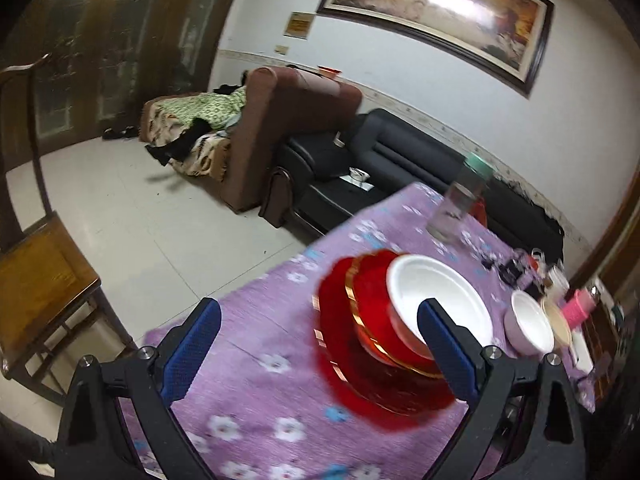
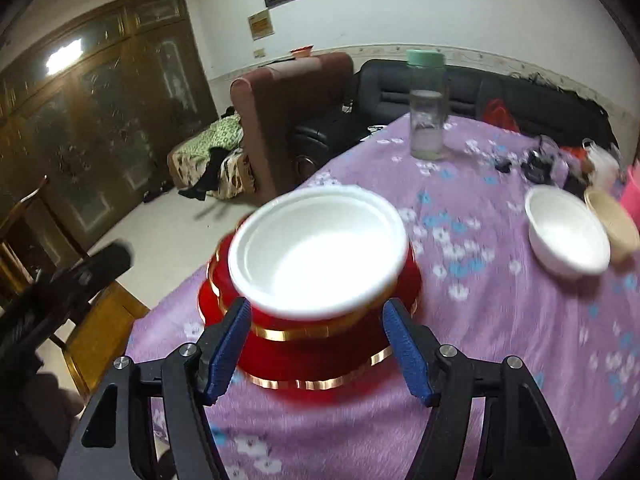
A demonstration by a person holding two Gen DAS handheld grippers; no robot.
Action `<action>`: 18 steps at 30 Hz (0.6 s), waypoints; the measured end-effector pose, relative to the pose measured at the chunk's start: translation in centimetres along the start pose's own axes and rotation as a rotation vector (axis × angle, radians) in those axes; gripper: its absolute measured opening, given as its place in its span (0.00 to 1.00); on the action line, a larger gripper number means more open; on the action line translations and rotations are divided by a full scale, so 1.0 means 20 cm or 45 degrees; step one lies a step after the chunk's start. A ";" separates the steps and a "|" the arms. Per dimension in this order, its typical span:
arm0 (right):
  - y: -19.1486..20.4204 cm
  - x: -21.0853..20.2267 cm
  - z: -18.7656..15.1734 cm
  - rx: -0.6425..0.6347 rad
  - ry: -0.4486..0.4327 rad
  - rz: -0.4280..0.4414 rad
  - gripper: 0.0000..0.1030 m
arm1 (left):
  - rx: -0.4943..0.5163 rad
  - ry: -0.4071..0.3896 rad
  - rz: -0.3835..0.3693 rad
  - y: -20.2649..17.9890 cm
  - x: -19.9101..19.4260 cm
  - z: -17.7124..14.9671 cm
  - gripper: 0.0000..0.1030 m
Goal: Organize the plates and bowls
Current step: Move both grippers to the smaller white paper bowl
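Now — white bowl (image 2: 316, 252) empty atop red plates (image 2: 320, 356) | left gripper (image 1: 320, 344) released | right gripper (image 2: 316, 344) released

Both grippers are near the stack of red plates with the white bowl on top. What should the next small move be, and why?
Probably ease the right gripper forward and close it on the white bowl. Its jaws stand open either side of the stack of red plates, gripping nothing, and the bowl sits on top, apart from the other bowls farther along the table.
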State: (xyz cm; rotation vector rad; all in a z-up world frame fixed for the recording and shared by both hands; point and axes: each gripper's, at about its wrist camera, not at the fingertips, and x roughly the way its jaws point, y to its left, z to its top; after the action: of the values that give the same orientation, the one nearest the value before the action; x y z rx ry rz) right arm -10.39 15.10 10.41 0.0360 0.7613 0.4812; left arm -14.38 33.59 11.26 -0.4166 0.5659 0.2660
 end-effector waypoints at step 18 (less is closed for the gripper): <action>-1.28 -0.33 -0.01 0.537 -0.069 -0.305 0.71 | 0.433 0.276 -0.323 -1.02 0.21 0.10 0.96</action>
State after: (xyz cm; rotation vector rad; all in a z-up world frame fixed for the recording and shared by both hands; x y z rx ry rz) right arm -4.23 -10.65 9.31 0.3455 0.7916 0.0859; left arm -2.88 16.95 16.73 -0.1840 0.7484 -0.1211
